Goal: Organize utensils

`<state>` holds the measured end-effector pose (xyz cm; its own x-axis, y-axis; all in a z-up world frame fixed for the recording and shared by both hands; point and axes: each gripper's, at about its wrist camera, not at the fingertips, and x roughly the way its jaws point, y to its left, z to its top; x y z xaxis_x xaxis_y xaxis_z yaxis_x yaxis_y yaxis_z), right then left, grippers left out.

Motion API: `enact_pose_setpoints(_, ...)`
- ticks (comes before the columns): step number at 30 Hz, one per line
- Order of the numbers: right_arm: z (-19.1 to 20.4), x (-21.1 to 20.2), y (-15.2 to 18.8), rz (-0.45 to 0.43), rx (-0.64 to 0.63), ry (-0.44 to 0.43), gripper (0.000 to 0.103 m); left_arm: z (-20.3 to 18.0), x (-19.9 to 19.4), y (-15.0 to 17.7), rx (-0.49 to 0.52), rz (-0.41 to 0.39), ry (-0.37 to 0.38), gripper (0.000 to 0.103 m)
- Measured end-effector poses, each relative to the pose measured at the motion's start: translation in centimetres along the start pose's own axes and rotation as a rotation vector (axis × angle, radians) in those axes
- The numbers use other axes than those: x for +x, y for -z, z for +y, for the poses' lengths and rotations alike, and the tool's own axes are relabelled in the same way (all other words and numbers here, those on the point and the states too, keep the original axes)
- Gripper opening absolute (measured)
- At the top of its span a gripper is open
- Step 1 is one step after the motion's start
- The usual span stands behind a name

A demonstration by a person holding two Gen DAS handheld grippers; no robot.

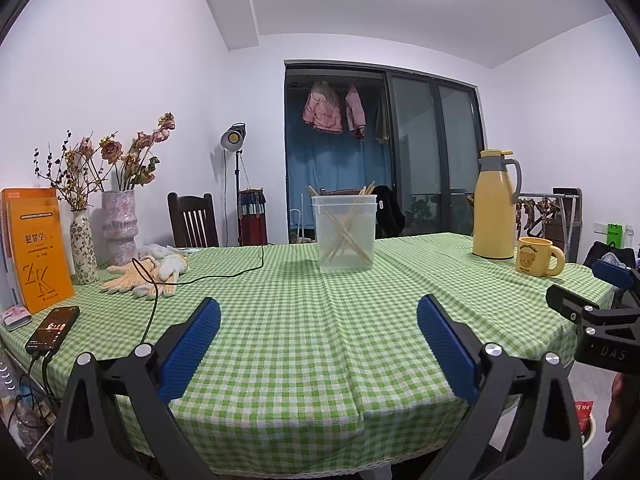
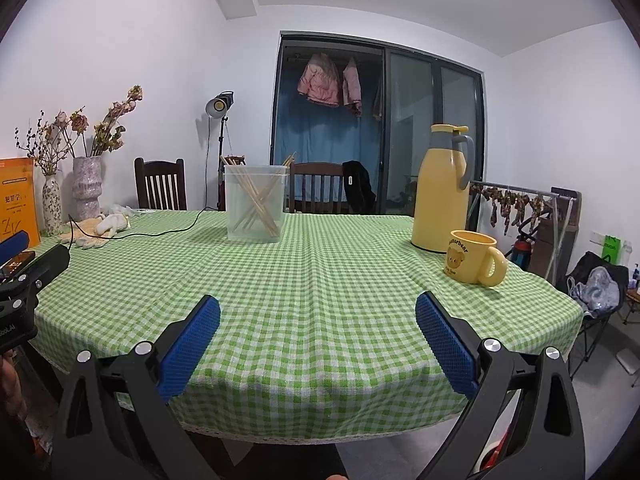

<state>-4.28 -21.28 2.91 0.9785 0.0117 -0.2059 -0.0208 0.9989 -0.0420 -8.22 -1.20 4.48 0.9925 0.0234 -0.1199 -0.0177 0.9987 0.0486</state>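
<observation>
Both tools, left and right, are hovering wide open and empty over the bench, all visible chopsticks already standing in the bin, suggesting little is remaining.

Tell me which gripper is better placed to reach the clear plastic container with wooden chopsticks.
Left, probably: the clear plastic container sits straight ahead of the open left gripper, but left of centre for the open right gripper.
</observation>
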Motion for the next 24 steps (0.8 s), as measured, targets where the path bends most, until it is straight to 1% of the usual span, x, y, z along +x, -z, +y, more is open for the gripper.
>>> enact_pose_setpoints(16, 0.23, 0.11, 0.15, 0.012, 0.004, 0.004, 0.094, 0.37, 0.07, 0.11, -0.006, 0.009, -0.023, 0.095)
enact_pose_setpoints(24, 0.18, -0.04, 0.00, 0.006, 0.003, 0.012, 0.094, 0.36, 0.01, 0.17, -0.004, 0.010, -0.020, 0.095)
